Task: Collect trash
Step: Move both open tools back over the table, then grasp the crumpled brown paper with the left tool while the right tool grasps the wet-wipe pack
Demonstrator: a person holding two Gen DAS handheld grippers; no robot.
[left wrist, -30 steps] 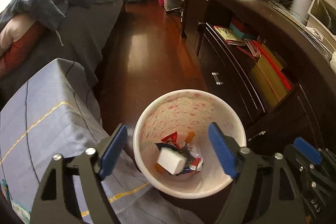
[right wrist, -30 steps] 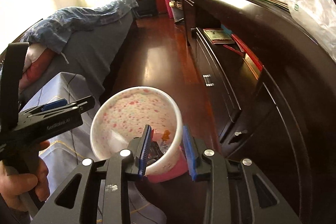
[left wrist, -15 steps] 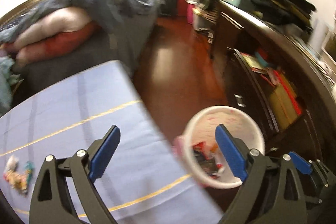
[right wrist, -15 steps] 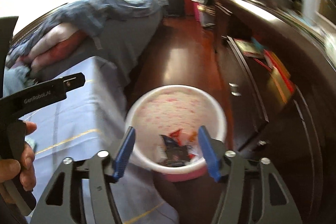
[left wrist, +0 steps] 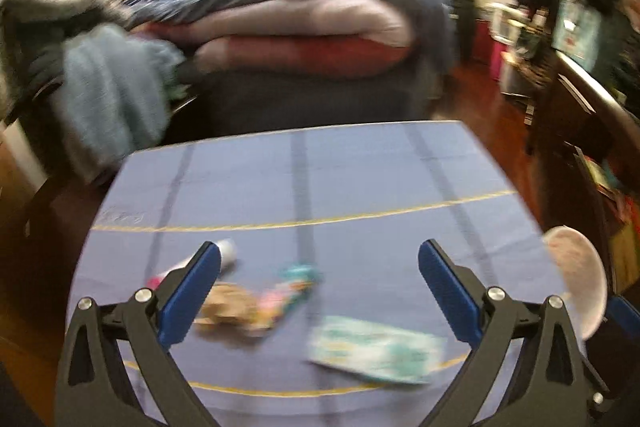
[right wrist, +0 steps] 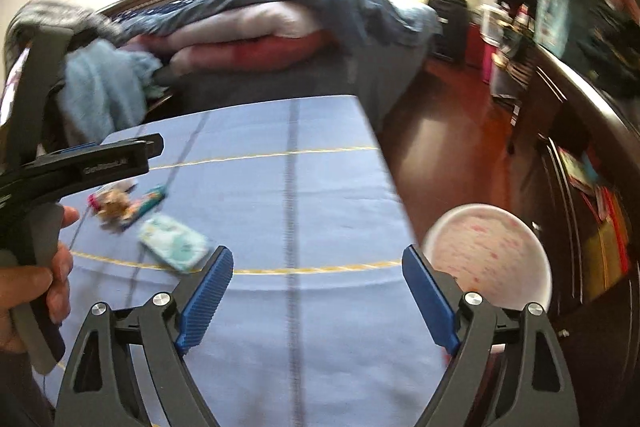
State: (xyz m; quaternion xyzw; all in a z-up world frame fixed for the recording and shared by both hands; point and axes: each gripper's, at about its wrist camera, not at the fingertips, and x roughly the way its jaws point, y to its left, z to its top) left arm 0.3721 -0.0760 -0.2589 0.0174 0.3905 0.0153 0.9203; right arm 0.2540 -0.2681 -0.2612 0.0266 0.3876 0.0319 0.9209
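Observation:
Trash lies on a blue-clothed table (left wrist: 360,179): a green-white packet (left wrist: 376,351), a tan crumpled wrapper (left wrist: 232,311), a teal-pink wrapper (left wrist: 298,283) and a white-pink tube (left wrist: 224,255). My left gripper (left wrist: 320,291) is open and empty above them. In the right wrist view the packet (right wrist: 172,243) and the wrappers (right wrist: 124,205) lie at the left. My right gripper (right wrist: 318,295) is open and empty over the cloth (right wrist: 304,187). The pink-speckled white trash bin (right wrist: 488,263) stands off the table's right edge; it also shows in the left wrist view (left wrist: 576,287).
A bed with piled bedding (left wrist: 300,27) stands behind the table. A dark wooden sideboard (right wrist: 580,147) with books runs along the right. Red-brown floor (right wrist: 448,139) lies between them. The left hand-held gripper (right wrist: 80,163) shows at the left of the right wrist view.
Both grippers swung left from the bin to face the table. My right gripper let go of the bin rim and opened wide. The trash on the cloth came into view.

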